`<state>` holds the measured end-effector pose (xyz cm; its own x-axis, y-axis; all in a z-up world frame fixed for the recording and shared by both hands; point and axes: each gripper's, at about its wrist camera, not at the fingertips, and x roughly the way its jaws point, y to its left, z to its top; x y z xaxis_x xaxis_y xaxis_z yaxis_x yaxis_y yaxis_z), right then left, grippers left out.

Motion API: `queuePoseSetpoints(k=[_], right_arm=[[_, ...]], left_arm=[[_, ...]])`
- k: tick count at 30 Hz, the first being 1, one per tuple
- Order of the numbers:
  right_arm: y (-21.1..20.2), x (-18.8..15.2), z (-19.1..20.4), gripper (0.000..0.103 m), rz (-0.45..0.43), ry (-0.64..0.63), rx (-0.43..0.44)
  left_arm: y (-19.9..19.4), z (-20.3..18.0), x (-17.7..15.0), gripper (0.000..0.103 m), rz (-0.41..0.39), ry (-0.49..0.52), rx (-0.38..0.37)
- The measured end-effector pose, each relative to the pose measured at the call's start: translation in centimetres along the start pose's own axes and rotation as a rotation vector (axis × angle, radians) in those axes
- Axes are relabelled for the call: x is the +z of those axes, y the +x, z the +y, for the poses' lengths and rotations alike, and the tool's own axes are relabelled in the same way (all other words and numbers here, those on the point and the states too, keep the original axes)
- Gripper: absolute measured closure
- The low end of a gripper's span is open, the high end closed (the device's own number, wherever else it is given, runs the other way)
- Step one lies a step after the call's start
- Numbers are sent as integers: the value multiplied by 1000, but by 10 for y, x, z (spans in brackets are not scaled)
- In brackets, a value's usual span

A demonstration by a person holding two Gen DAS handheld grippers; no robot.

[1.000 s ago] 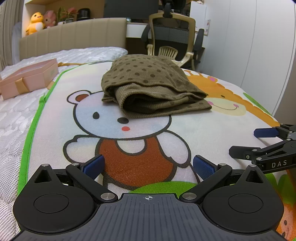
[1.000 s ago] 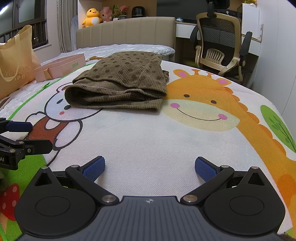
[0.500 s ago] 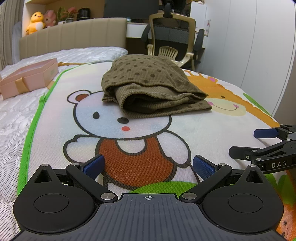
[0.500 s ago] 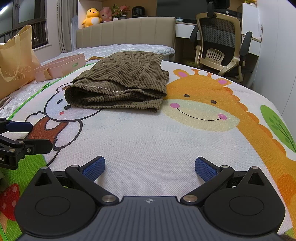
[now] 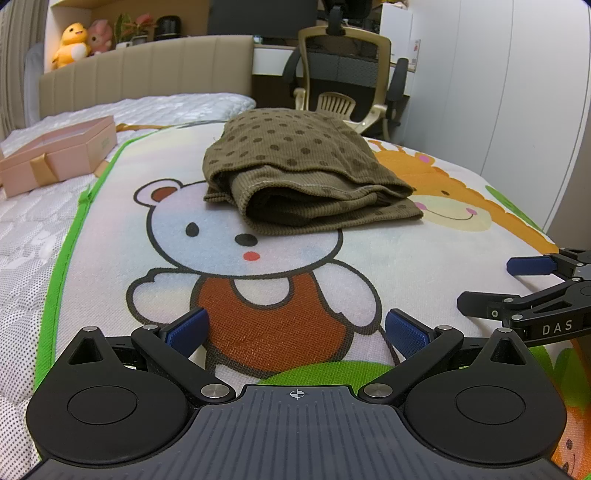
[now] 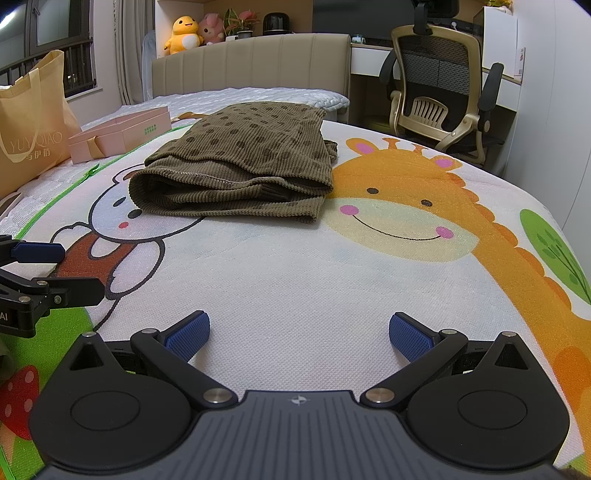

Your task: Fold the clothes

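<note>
An olive-brown dotted garment (image 5: 299, 173) (image 6: 243, 166) lies folded in a thick bundle on the cartoon play mat (image 5: 258, 266) (image 6: 314, 266), over the bear's head and the giraffe's edge. My left gripper (image 5: 295, 330) is open, low over the mat near its front, well short of the garment, with nothing between its blue pads. My right gripper (image 6: 299, 334) is open too, equally far back and empty. Each gripper shows in the other's view: the right gripper (image 5: 517, 284) at the right edge, the left gripper (image 6: 62, 269) at the left edge.
A pink gift box (image 5: 55, 157) (image 6: 122, 136) sits on the white mattress left of the mat. A tan paper bag (image 6: 33, 136) stands at far left. An office chair (image 6: 439, 96) and desk are beyond the bed's right side; plush toys (image 6: 184, 33) sit on the headboard shelf.
</note>
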<state>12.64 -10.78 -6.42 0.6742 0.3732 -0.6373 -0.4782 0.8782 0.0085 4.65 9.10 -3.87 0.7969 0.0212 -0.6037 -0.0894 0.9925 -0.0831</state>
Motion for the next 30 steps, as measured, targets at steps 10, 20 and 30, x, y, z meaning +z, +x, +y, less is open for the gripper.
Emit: queuePoseSetpoints(k=[10, 20, 30], right_arm=[[0, 0, 0, 0, 0, 0, 0], [0, 0, -1, 0, 0, 0, 0], [0, 0, -1, 0, 0, 1, 1]], left_arm=[[0, 1, 0, 0, -2, -10, -5], [0, 2, 1, 0, 2, -13, -6], [4, -1, 3, 0, 26, 10, 5]])
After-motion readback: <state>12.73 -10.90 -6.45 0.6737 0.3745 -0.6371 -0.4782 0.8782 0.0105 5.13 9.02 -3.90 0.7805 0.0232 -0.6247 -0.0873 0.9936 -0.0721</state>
